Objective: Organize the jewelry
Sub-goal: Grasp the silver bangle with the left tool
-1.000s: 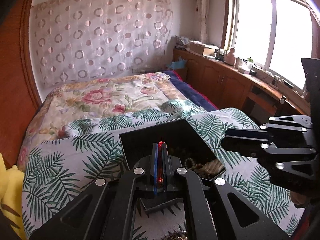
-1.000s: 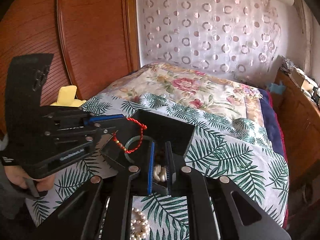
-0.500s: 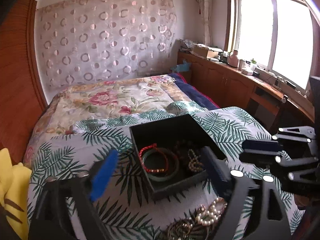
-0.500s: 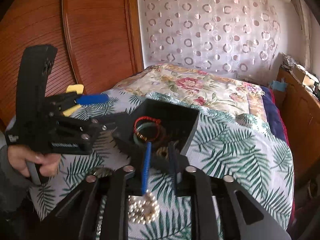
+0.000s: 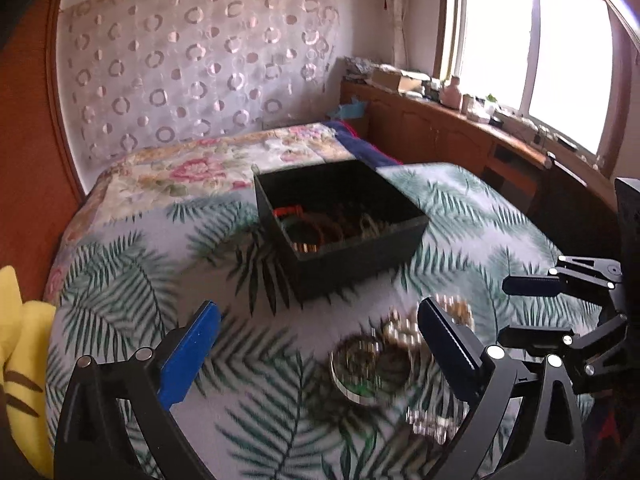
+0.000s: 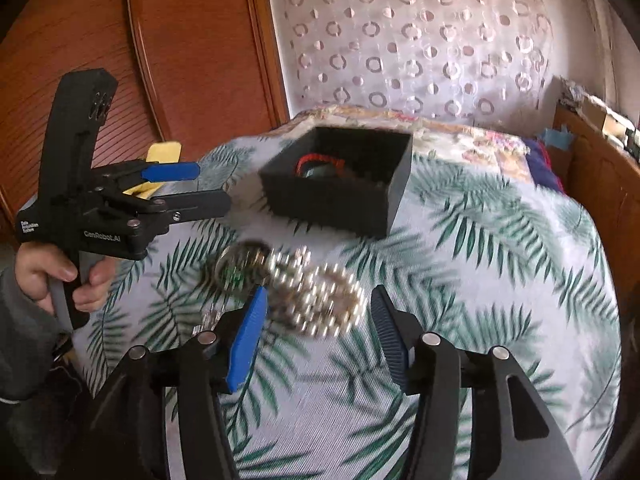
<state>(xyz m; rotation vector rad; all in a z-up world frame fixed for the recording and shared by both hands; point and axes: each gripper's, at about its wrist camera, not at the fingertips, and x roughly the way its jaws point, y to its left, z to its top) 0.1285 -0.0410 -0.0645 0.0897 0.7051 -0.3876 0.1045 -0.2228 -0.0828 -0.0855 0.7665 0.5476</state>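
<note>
Pearls (image 6: 320, 300), a heap of small glossy round beads, are seen blurred on the bedspread (image 6: 500, 248), just ahead of the right gripper (image 6: 316, 316) and near the box (image 6: 340, 188); a round metal-rimmed ring (image 5: 370, 368) with a green glint is laid just beside them, exact contact not discernible. The right gripper's jaws are held wide apart, one blue pad and one dark ribbed pad flanking the heap's near edge; nothing is gripped. The left gripper (image 5: 320, 344) is likewise spread wide and empty, the ring and pearls being seen between its pads but farther ahead. Box: black, square, open-topped, matte, straight-walled, set on the bedspread beyond the heap; a red cord bracelet (image 6: 316, 160) and a dark green bangle (image 5: 298, 226) are contained, with further blurred strands. Bedspread: white fabric printed with green palm fronds. A floral quilt (image 5: 200, 168) is spread behind it. Backdrop: sheer curtain (image 6: 408, 40) with ring pattern; reddish wooden panel (image 6: 140, 60).
</note>
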